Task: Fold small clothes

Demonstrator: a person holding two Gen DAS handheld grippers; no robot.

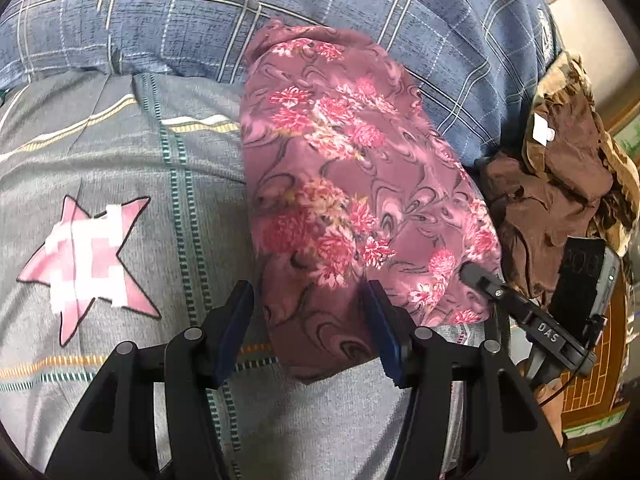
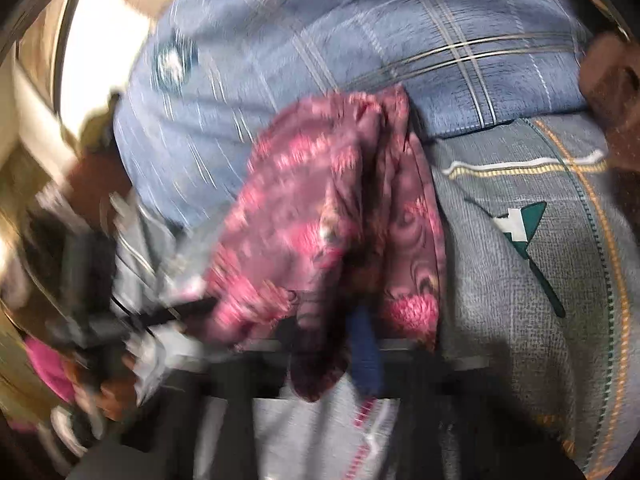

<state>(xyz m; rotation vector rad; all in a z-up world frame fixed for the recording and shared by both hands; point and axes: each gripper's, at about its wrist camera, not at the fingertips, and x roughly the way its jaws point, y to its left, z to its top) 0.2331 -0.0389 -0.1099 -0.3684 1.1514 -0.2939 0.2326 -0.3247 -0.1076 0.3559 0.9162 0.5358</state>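
A maroon garment with pink flowers lies folded lengthwise on the grey bedsheet. My left gripper is open, its blue-padded fingers on either side of the garment's near end, holding nothing. In the left wrist view my right gripper's fingertips reach the garment's right near edge. The right wrist view is motion-blurred. There the same garment hangs bunched over my right gripper, which looks shut on its cloth. One blue pad shows.
A blue plaid pillow lies behind the garment. A heap of brown and camouflage clothes sits to the right. A pink star is printed on the sheet at left. A wooden floor shows past the bed's right edge.
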